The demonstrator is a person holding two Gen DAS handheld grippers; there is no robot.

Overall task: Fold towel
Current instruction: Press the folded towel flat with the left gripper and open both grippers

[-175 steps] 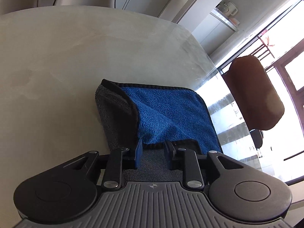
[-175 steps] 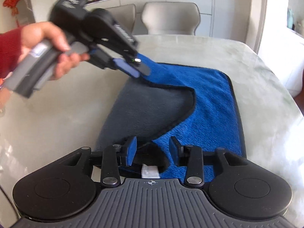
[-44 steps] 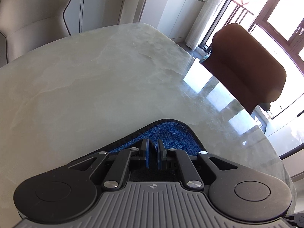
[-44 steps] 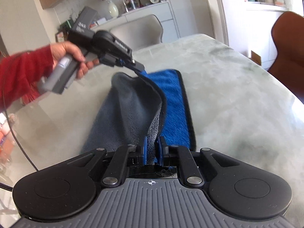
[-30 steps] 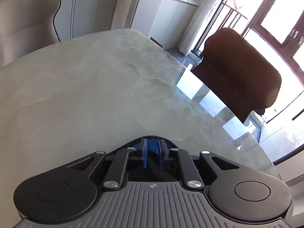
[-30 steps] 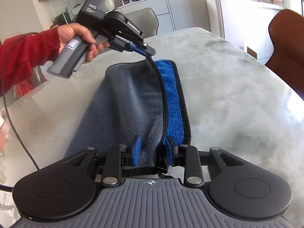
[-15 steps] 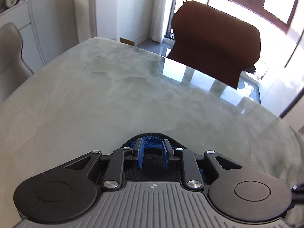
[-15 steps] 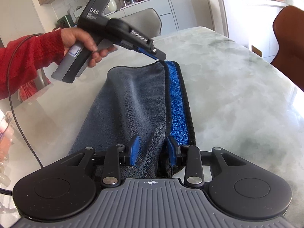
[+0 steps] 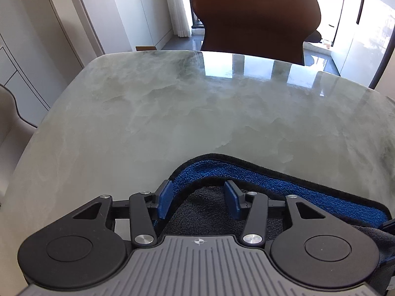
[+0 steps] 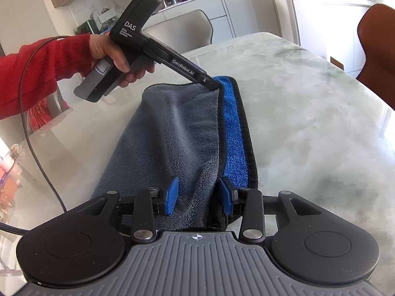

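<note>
The towel point(image 10: 177, 133), grey on one side and blue with black trim on the other, lies folded over on the marble table point(image 10: 308, 113), a blue strip point(image 10: 233, 128) showing along its right edge. My right gripper point(image 10: 197, 194) is open over the towel's near end, with grey cloth between its jaws. My left gripper point(image 9: 198, 197) is open over the far corner; it also shows in the right wrist view point(image 10: 212, 83), with its tip at the folded edge. The towel's blue edge point(image 9: 271, 185) curves in front of it.
A brown chair point(image 9: 254, 12) stands at the table's far side in the left wrist view. A grey chair point(image 10: 182, 29) and a shelf with small objects are behind the table. A black cable point(image 10: 29, 135) hangs from the left hand-held unit.
Both grippers carried the grey layer across the blue side, then opened and let go. The left gripper's jaws have spread wider in the last half second and its view turned toward the brown chair.
</note>
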